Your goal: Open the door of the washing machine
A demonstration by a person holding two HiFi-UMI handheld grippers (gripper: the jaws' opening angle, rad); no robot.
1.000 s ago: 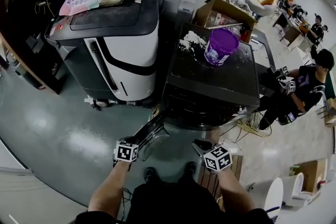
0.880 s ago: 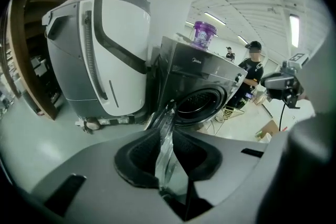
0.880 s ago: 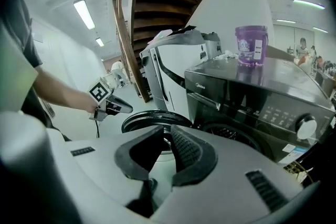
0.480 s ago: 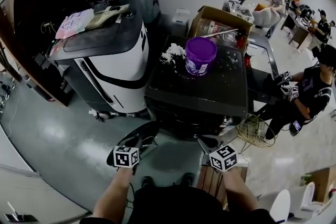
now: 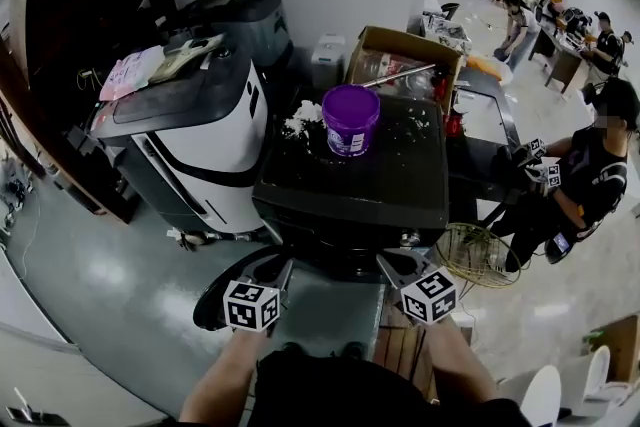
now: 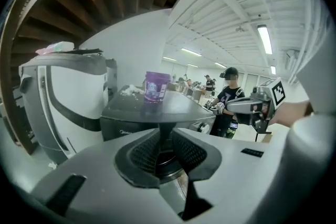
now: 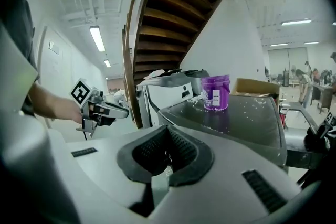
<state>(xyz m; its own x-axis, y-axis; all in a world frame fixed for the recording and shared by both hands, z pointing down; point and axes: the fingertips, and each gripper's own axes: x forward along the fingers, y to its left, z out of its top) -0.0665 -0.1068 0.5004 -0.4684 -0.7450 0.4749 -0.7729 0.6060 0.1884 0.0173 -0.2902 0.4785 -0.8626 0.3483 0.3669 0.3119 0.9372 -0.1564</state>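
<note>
My left claw [image 6: 166,132] stands a narrow slit apart with nothing between its pads. My right claw [image 7: 168,134] has just been closing; its pads now meet, and they too hold nothing. Both hover near the front of the dark washing machine [image 5: 395,180], the left claw at its near left corner, the right at its near right. A purple bucket [image 5: 350,118] stands on the far part of its top. The round door [image 5: 220,295] hangs swung out to the near left, open. My left claw lies over its rim in the head view; I cannot tell whether they touch.
</note>
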